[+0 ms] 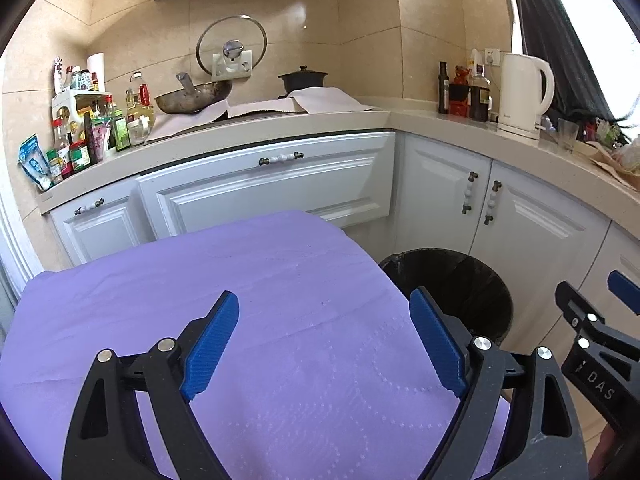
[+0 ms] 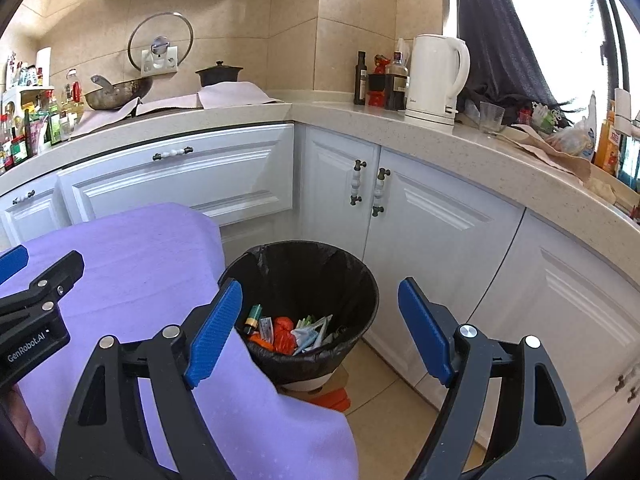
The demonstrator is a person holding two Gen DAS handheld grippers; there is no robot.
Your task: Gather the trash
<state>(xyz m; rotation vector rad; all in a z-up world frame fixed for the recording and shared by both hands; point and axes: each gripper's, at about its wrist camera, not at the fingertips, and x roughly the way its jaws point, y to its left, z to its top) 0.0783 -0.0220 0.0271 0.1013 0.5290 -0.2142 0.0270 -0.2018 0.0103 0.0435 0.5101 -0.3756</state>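
A black-lined trash bin (image 2: 360,280) stands on the floor by the white corner cabinets; it also shows in the left wrist view (image 1: 476,276). Inside lie several pieces of trash (image 2: 292,330): orange wrappers, white packets, a small green and yellow item. My left gripper (image 1: 324,336) is open and empty above a purple-covered table (image 1: 200,280). My right gripper (image 2: 320,324) is open and empty, hovering over the bin's near side beside the table's edge (image 2: 160,248). Each gripper shows at the edge of the other's view.
The L-shaped counter (image 2: 440,140) holds a white kettle (image 2: 436,80), bottles, a glass, a wok (image 1: 192,98), a black pot and condiment jars (image 1: 80,140). White cabinet doors (image 2: 440,232) stand behind the bin. An orange object (image 2: 332,398) lies under the bin.
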